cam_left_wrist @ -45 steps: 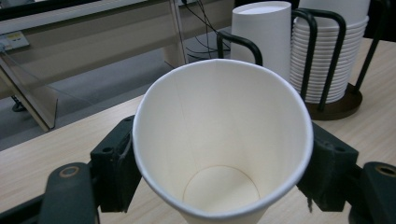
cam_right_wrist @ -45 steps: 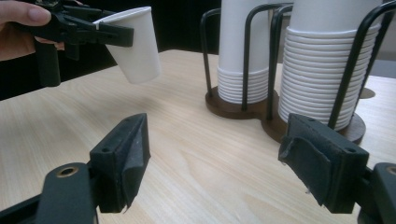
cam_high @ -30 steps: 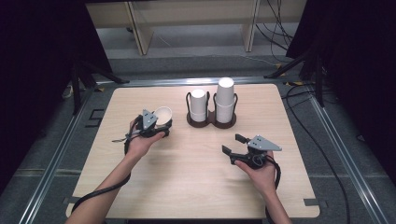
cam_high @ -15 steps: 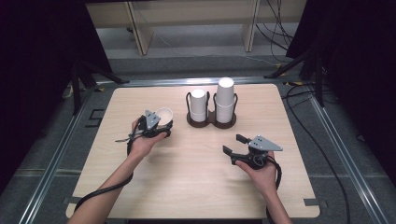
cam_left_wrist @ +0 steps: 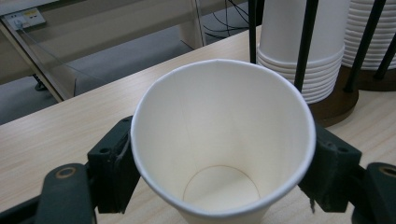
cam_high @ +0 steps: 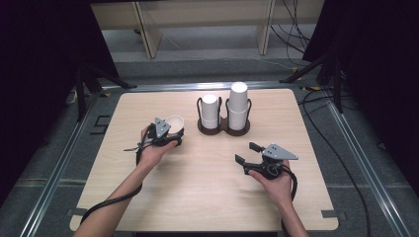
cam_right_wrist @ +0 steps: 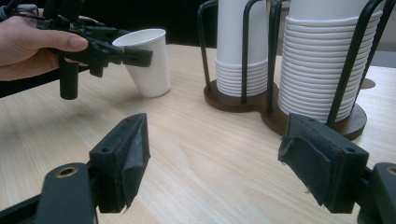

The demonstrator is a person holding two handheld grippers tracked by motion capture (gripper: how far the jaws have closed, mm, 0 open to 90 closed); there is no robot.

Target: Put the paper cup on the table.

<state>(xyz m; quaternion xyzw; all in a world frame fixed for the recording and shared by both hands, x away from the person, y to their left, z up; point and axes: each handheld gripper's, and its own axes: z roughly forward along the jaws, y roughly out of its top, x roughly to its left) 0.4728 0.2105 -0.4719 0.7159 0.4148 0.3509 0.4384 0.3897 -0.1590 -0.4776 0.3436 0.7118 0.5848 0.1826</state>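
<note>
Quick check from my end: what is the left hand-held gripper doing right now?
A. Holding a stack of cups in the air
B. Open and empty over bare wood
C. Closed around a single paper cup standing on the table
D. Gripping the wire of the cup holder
C: the left hand-held gripper has a jaw pressed on each side of the single paper cup, whose base meets the table in the right gripper view.

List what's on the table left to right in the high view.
left tongs shut on a paper cup → shorter cup stack → taller cup stack → right tongs, open.
</note>
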